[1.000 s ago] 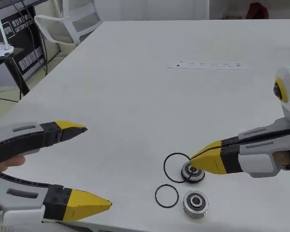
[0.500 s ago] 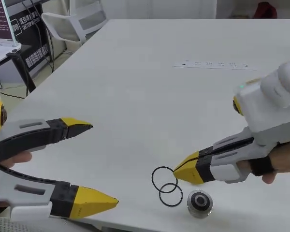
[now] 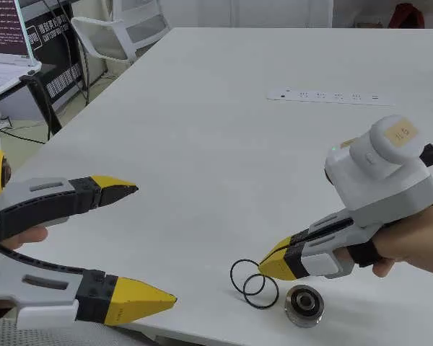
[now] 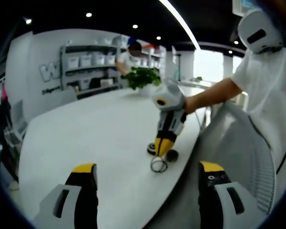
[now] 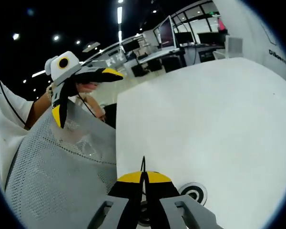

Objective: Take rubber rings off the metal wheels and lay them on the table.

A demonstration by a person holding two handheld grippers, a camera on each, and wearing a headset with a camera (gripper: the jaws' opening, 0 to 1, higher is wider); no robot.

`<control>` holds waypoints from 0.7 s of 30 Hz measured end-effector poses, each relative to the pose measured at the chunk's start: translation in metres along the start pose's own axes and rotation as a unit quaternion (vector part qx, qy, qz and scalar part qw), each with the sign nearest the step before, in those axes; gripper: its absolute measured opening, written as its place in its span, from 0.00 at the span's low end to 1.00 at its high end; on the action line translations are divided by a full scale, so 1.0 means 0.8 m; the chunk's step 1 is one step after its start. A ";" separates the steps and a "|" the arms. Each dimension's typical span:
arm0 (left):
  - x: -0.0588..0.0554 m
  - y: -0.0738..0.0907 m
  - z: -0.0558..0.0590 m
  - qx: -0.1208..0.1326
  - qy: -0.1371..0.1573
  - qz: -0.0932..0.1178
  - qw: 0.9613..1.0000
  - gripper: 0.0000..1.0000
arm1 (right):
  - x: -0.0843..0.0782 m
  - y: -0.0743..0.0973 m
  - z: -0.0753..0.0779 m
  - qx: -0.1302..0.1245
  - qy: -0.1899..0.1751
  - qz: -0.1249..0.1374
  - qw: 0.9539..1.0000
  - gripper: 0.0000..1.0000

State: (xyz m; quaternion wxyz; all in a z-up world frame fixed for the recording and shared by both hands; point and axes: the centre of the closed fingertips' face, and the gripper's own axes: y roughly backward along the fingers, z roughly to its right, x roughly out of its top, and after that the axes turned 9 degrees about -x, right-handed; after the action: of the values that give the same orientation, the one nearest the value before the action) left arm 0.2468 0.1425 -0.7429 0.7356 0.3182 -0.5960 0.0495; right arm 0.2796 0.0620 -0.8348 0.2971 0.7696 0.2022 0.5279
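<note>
Now the two thin black rubber rings (image 3: pixel 254 283) lie overlapping on the white desk (image 3: pixel 224 144), just left of a round metal wheel (image 3: pixel 304 305). A second ago one ring lay against a second wheel under the right tool's tip, apart from the other ring. That second wheel may be the dark shape under the jaws in the right gripper view, though it is too blurred to be sure. The right tool (image 3: pixel 265 267) has its yellow jaws pressed together, the tip touching the upper ring's edge; I cannot tell whether it pinches it. The left tool (image 3: pixel 141 244) hangs at the desk's near-left edge, jaws wide apart and holding nothing, as before. A white power strip (image 3: pixel 325 95) lies farther back.
</note>
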 end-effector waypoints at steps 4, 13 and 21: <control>-0.001 0.003 -0.004 0.007 0.002 0.001 1.000 0.88 | -0.005 -0.005 0.013 -0.015 -0.002 -0.010 1.000 0.00; -0.006 0.005 -0.005 0.011 0.005 -0.007 1.000 0.88 | -0.012 -0.008 0.025 -0.038 0.014 -0.021 0.999 0.00; -0.005 0.006 -0.007 0.011 0.005 -0.004 1.000 0.88 | -0.016 -0.009 0.030 -0.051 0.029 -0.025 0.998 0.02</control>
State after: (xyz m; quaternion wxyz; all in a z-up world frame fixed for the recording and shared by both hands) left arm 0.2480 0.1503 -0.7449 0.7351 0.3288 -0.5904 0.0544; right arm 0.2973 0.0536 -0.8548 0.3427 0.7324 0.2028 0.5522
